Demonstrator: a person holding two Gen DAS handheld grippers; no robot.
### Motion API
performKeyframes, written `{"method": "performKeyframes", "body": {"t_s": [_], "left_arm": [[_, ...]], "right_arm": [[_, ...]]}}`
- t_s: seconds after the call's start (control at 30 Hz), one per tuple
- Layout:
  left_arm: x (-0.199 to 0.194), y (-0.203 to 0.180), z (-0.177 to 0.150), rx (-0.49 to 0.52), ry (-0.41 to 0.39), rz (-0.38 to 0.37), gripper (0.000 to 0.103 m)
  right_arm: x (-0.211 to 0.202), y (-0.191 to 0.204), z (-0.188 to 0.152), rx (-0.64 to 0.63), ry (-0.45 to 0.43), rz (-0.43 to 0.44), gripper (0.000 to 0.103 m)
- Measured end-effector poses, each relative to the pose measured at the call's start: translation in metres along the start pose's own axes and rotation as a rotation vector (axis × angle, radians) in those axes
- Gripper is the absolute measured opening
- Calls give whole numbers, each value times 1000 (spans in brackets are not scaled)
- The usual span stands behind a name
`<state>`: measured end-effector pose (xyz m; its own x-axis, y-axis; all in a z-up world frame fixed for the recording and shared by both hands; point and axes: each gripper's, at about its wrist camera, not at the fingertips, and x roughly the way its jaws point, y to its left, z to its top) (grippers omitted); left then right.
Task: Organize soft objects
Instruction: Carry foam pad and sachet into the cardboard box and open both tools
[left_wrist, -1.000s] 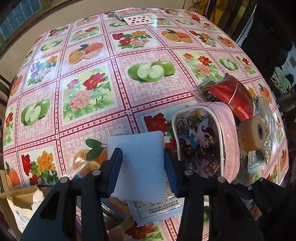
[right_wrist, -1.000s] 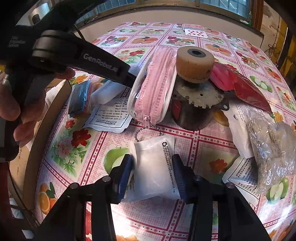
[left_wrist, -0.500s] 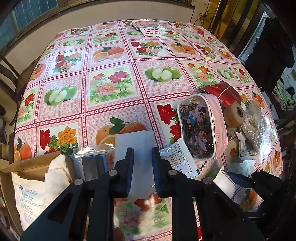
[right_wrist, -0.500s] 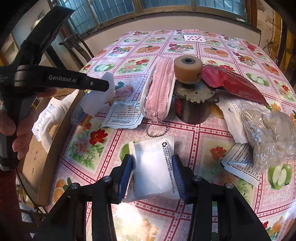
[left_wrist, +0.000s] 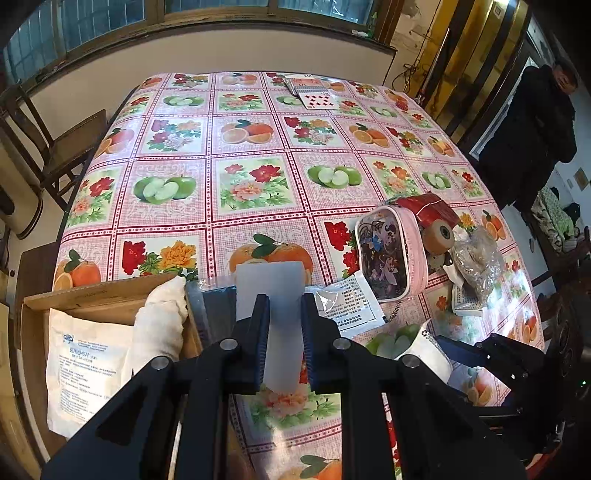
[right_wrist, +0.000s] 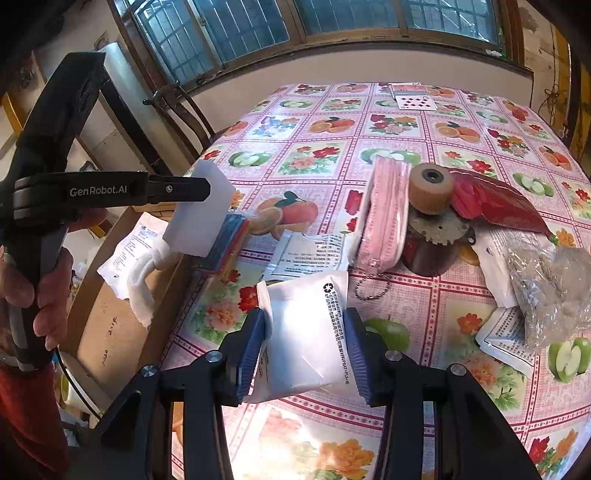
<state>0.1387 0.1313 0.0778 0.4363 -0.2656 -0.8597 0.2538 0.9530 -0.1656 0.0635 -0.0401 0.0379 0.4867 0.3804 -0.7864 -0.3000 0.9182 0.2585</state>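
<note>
The white sponge block (left_wrist: 271, 291), pinched edge-on in the left gripper (left_wrist: 282, 334), hangs above the table edge beside the cardboard box (left_wrist: 92, 295), likely bound there, while the right gripper (right_wrist: 306, 354) clamps a white pouch (right_wrist: 306, 325) lifted off the tablecloth (right_wrist: 406, 129), ready to follow.

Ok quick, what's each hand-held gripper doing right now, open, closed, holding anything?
Left hand-held gripper: closed on the white sponge block, lifted off the table.
Right hand-held gripper: closed on the white packet.
</note>
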Motion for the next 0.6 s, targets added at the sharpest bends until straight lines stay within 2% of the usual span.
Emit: {"method": "performKeyframes", "body": {"t_s": [0.07, 0.17, 0.27, 0.33, 0.47, 0.6], "left_arm": [[-16, 8, -5, -22, -25, -28, 14], [-46, 18, -14, -24, -66, -28, 14], [-78, 34, -21, -34, -109, 1, 14], [-95, 47, -26, -36, -125, 48, 14], [-104, 82, -44, -85, -120, 131, 15], [-94, 114, -64, -152, -98, 175, 15]], "right_arm": [[-1, 12, 6, -12, -9, 27, 45], [-1, 39, 17, -43, -26, 71, 45], [10, 73, 32, -77, -20, 133, 45], [22, 98, 40, -100, -4, 177, 45], [50, 151, 44, -158, 30, 219, 45], [78, 186, 39, -189, 62, 232, 45]]}}
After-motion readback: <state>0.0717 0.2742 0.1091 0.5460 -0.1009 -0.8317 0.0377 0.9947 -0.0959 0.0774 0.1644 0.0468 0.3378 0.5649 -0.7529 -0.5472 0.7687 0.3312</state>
